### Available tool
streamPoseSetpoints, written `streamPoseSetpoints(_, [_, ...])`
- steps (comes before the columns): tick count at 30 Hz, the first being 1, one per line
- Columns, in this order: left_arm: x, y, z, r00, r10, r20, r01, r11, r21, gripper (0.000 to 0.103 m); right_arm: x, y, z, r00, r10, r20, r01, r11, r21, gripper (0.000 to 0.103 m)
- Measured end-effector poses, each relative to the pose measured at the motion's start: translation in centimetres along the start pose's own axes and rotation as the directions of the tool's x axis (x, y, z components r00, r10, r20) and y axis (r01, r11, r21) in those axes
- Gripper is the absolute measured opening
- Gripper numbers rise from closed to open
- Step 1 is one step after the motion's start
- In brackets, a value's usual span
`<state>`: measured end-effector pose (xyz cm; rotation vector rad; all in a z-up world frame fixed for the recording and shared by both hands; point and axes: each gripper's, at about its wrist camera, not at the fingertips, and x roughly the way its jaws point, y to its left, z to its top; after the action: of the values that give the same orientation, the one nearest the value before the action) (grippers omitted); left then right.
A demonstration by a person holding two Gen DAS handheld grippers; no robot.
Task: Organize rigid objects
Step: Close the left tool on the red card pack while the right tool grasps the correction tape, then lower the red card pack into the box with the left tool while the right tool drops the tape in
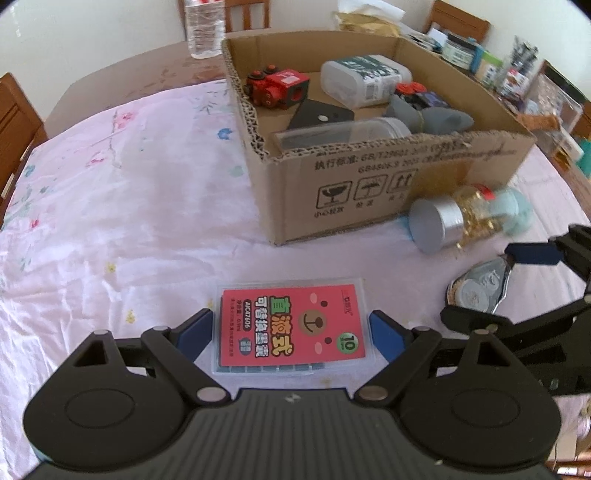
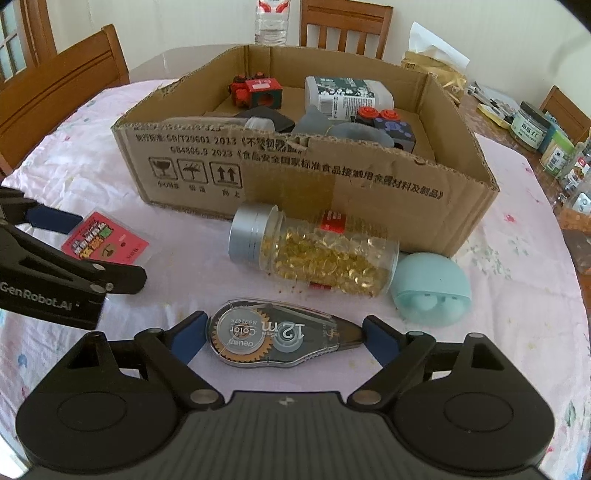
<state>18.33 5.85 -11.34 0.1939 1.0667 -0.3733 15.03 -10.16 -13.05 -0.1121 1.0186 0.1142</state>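
A clear flat case with a red label [image 1: 291, 325] lies on the pink floral cloth between the blue pads of my left gripper [image 1: 291, 330], which sit against its two side edges. In the right wrist view the same case [image 2: 107, 243] and left gripper [image 2: 96, 251] show at the left. A correction tape dispenser [image 2: 273, 338] lies lengthwise in my right gripper [image 2: 284, 332], one pad at each end. From the left wrist view that dispenser [image 1: 476, 291] sits in the right gripper [image 1: 491, 288]. The cardboard box [image 2: 332, 184] stands behind both.
The cardboard box [image 1: 369, 177] holds toy blocks, bottles and grey pieces. Against its front wall lie a capsule bottle [image 2: 325, 254] and a teal earbud case [image 2: 432, 291]. A water bottle [image 2: 271, 18] and chairs stand behind, with jars [image 2: 546, 140] crowding the right edge.
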Motion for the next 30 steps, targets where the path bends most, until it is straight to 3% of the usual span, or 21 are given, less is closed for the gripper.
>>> streamPoseSetpoints(10, [-3.0, 0.5, 0.2, 0.998, -0.054, -0.010, 0.055, 0.991, 0.126, 0.089, -2.6, -1.1, 0.0, 1.000, -0.009, -0.028, 0.009, 1.000, 0.010, 0.093])
streamPoseSetpoints(18, [-6.5, 0.6, 1.5, 0.993, -0.112, 0.025, 0.107, 0.980, 0.170, 0.089, -6.7, -2.5, 2.2, 0.999, -0.024, 0.027, 0.024, 1.000, 0.002, 0.093])
streamPoseSetpoints(23, [-8.0, 0.4, 2.7, 0.992, -0.112, 0.057, 0.102, 0.982, 0.158, 0.089, -8.5, -4.0, 4.7, 0.995, -0.029, 0.091, 0.033, 0.999, -0.036, 0.093])
streamPoseSetpoints(30, [-9.2, -0.7, 4.8, 0.993, -0.048, 0.107, 0.040, 0.996, 0.076, 0.089, -7.5, -6.7, 8.2, 0.989, 0.030, 0.143, -0.019, 0.997, -0.077, 0.093])
